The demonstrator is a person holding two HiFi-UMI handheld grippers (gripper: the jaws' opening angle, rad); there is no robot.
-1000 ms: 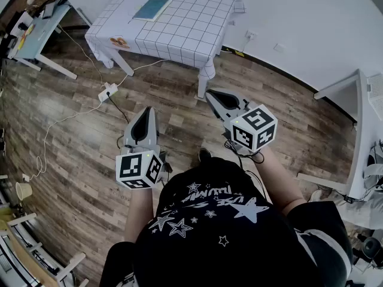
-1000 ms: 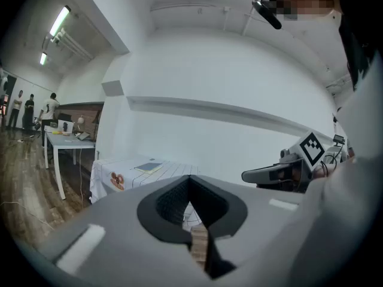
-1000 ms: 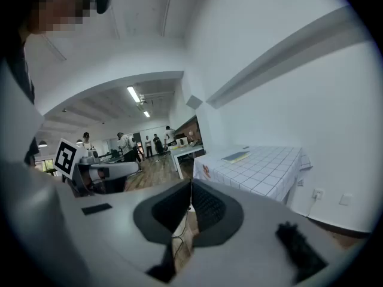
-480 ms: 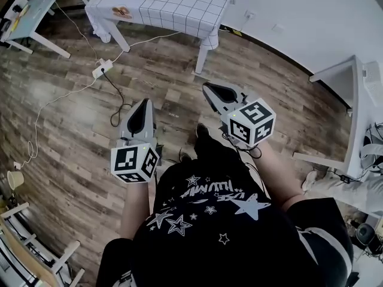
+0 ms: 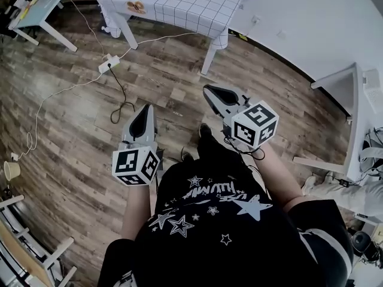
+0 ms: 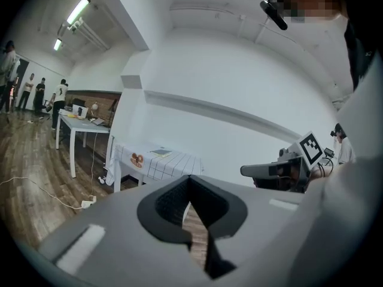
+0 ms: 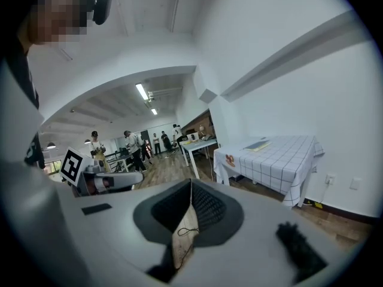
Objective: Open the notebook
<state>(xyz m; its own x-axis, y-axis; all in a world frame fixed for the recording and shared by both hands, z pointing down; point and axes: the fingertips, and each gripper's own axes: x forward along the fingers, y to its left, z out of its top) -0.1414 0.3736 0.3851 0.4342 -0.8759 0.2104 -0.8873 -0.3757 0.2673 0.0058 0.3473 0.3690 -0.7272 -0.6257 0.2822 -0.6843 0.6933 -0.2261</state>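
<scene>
Count: 2 grippers, left (image 5: 145, 109) and right (image 5: 207, 89); 1 notebook (image 6: 160, 152) on 1 checked-cloth table (image 6: 179, 161), ahead of both sets of jaws. 2 more tables: pale desk (image 5: 51, 2) out left of the left jaws, white desk (image 5: 358, 118) right of the right jaws. Floor: 1 power strip (image 5: 108, 63), 1 cup (image 5: 9, 170); at least 4 bystanders (image 6: 60, 97) far off left.

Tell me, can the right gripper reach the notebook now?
Probably not yet: the right gripper is short of the notebook on the table, with floor between them. Nothing seems to block the way.
</scene>
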